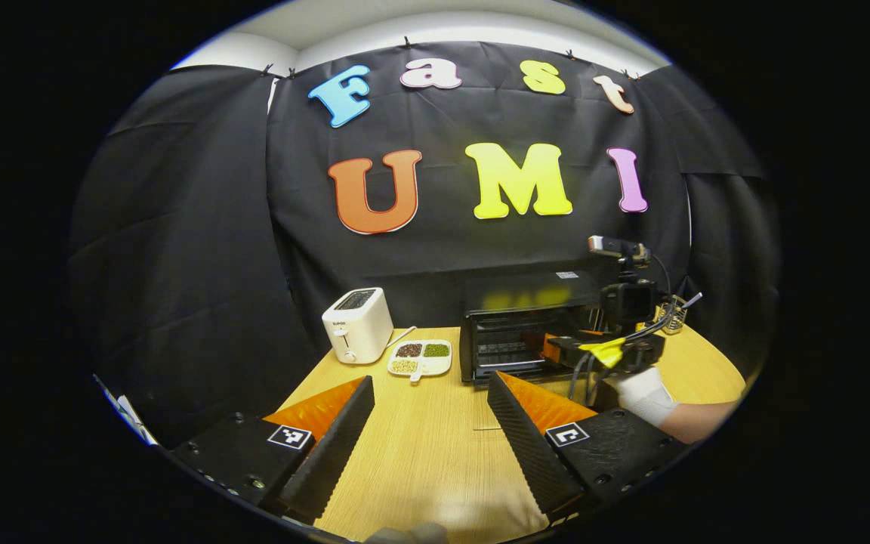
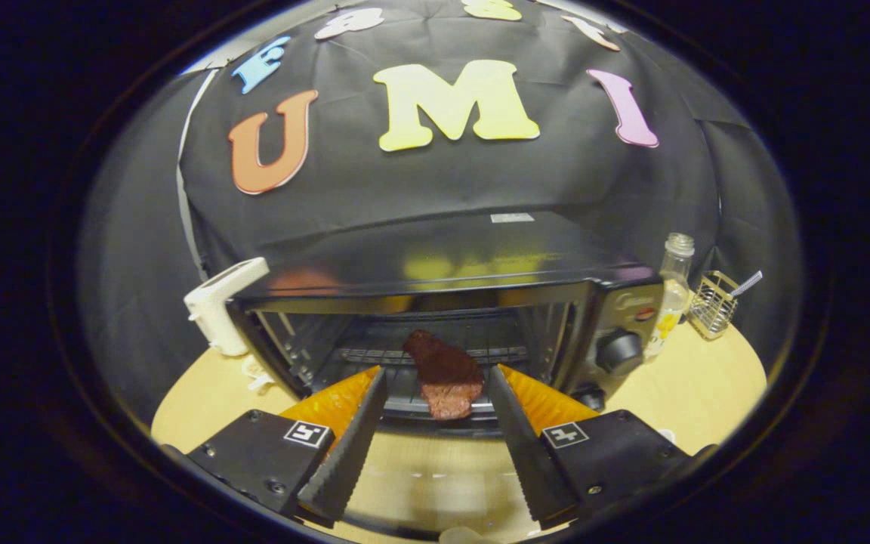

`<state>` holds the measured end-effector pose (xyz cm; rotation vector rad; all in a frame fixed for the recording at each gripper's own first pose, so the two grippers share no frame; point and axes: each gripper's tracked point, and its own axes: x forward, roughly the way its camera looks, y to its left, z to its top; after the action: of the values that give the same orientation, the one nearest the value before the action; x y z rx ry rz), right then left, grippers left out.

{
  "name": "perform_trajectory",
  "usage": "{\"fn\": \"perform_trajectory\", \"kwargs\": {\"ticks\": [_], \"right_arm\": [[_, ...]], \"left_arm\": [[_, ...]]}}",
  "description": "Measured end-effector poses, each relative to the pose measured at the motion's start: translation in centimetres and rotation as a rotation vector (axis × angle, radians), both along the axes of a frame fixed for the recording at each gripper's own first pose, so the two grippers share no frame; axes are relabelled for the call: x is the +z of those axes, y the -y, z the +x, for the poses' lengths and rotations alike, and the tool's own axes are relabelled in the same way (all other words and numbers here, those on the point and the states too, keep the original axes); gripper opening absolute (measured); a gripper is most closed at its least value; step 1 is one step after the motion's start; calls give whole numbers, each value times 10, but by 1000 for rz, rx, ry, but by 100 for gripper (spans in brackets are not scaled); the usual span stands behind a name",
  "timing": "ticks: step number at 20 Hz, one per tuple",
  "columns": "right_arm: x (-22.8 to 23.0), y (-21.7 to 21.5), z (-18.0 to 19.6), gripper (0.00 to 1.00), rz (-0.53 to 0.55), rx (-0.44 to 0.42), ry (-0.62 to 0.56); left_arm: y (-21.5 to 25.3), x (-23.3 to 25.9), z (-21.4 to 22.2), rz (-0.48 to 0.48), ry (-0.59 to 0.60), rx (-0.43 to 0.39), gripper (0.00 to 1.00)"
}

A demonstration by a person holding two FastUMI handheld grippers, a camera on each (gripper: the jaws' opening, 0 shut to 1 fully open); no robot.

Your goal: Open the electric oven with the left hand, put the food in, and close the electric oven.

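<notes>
Oven (image 2: 450,302) is open w/ the meat (image 2: 444,374) lying on its rack, so the put-in step looks done; closing is what's left. Right tool (image 2: 435,408) is at the oven mouth, fingers spread & released, meat just ahead between the tips, apparently not touching. Next: pull right tool clear, then swing the door up. Left tool (image 1: 431,412) hangs over the worktop (image 1: 435,453), fingers spread & empty, oven ahead to its right.

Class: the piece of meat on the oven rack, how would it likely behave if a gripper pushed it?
The meat looks flat and lumpy, so it would probably slide, not roll. It may catch on the rack bars. It looks soft, so likely to give.
</notes>
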<state>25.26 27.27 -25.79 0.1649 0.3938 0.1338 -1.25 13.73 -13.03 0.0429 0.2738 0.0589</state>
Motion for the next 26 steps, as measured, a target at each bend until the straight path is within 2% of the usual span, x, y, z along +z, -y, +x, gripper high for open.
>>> {"fn": "perform_trajectory", "kwargs": {"ticks": [3,6,7,8,9,13,17,20,22,26], "right_arm": [[46,28,-51,88,-53,63,33],[96,72,-104,88,-128,67,85],[111,90,-122,89,-145,47,99],[127,108,-139,98,-148,27,117],[139,125,-154,100,-146,1,132],[172,202,-215,99,-148,-70,171],[178,277,-275,100,-128,-115,179],[160,320,-316,100,-128,-77,148],[150,347,-333,99,-149,-68,128],[133,375,-356,100,-175,-48,79]], "left_arm": [[9,-2,-2,-12,10,-27,97],[25,-12,-2,-42,8,-58,97],[31,-17,-2,-51,1,-68,97],[40,-22,-1,-59,-9,-83,97],[48,-26,0,-60,-11,-96,97],[86,-31,0,-28,-14,-127,97],[139,-54,-14,-52,-63,-134,97],[172,-77,-32,-58,-113,-108,97],[194,-90,-39,-53,-126,-105,97],[225,-132,-50,-42,-174,-110,97]]}}
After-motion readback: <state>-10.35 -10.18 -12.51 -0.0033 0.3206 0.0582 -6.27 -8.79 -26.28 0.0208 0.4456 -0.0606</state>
